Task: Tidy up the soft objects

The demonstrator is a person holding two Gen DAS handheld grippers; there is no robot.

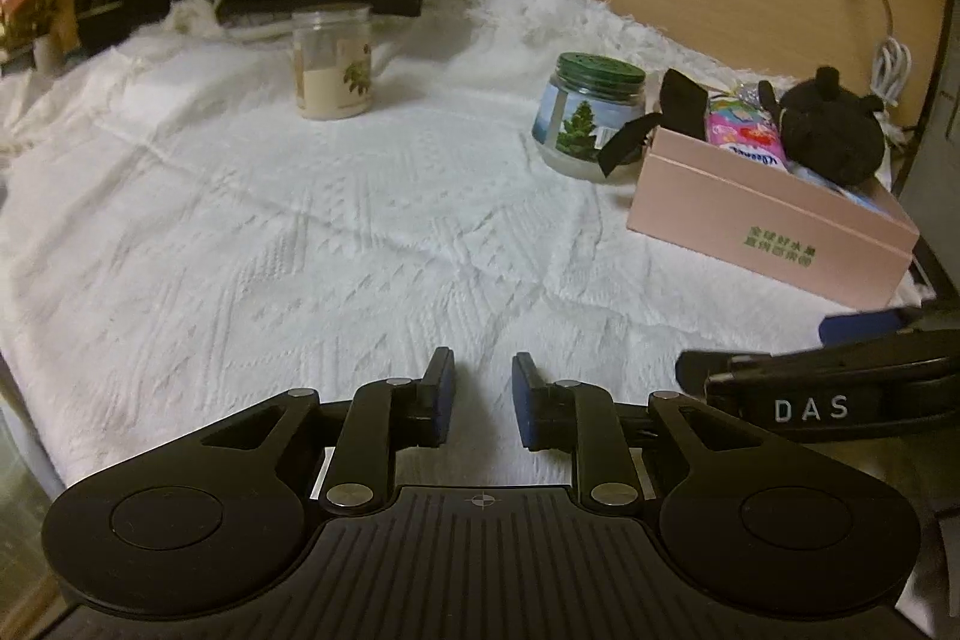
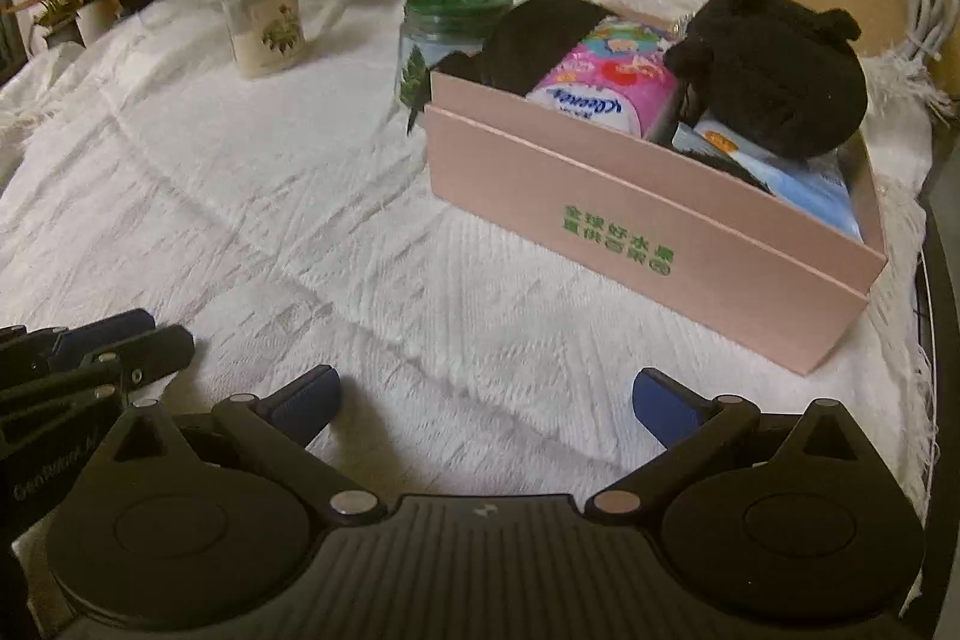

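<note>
A white textured blanket point(image 2: 252, 196) covers the surface under both tongs. Ahead and to the right of the right tongs point(image 2: 486, 400) stands a pink box point(image 2: 630, 214) on the blanket. In it lie a black plush toy point(image 2: 774, 64) at the far right, a pink tissue pack point(image 2: 606, 82) beside it, a blue pack point(image 2: 804, 184) and a black cloth point(image 2: 528, 34). Behind the box stands a green-lidded jar point(image 2: 432, 34); further left, a glass candle jar point(image 2: 264, 22). The right tongs are spread wide and empty. The left tongs point(image 1: 483, 394) are slightly parted with nothing between them.
</note>
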